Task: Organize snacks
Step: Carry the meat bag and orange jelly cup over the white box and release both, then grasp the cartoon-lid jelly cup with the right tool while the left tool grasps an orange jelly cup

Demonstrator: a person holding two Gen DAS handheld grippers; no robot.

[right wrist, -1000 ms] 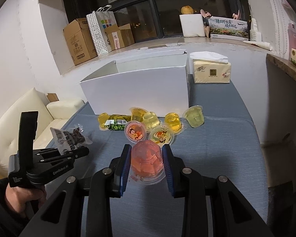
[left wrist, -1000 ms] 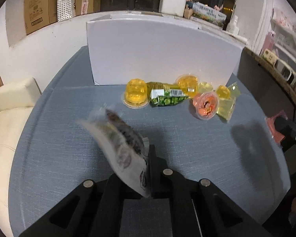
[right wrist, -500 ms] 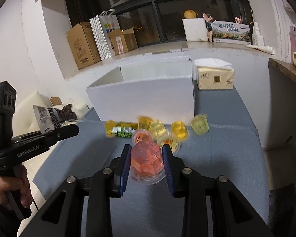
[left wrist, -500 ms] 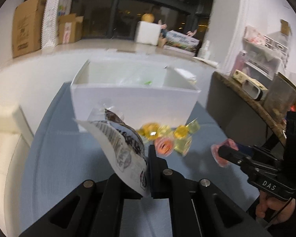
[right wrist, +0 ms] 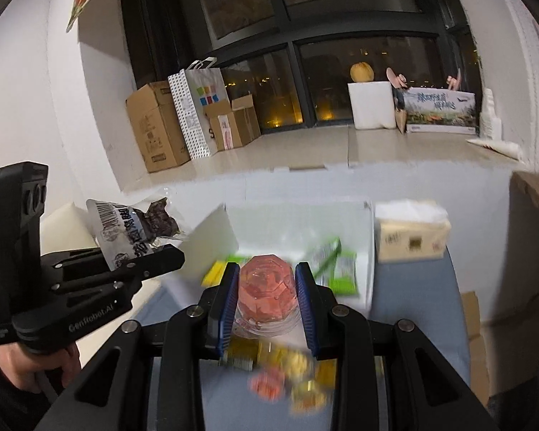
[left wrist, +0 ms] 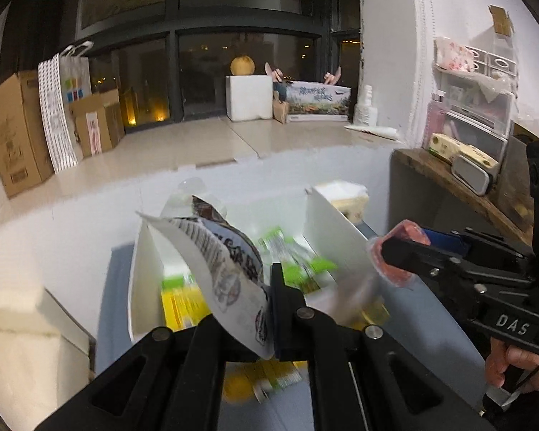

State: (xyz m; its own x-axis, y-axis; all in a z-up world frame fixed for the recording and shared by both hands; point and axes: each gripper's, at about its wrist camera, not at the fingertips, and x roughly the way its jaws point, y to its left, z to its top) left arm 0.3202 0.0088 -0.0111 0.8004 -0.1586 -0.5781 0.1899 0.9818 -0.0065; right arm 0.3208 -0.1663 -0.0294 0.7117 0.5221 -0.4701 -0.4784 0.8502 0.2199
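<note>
My left gripper (left wrist: 266,301) is shut on a white snack packet with dark contents (left wrist: 219,262) and holds it high, in front of the open white box (left wrist: 327,230). The packet also shows in the right wrist view (right wrist: 133,230), in the left gripper (right wrist: 161,255). My right gripper (right wrist: 267,301) is shut on a pink jelly cup (right wrist: 266,287), raised above the table; it shows in the left wrist view (left wrist: 388,255) beside the box's right wall. Green and yellow packets (right wrist: 336,265) lie inside the box. Blurred jelly cups (right wrist: 287,384) lie on the blue table below.
A tissue pack (right wrist: 411,233) stands right of the box. A cream sofa (left wrist: 21,341) is at the left. A wooden shelf (left wrist: 460,183) with items runs along the right. Cardboard boxes (right wrist: 154,125) and a paper bag sit on the window ledge.
Both grippers have risen and moved forward toward the box with their loads; the view now looks down into the box, and the table snacks have dropped to the bottom of view.
</note>
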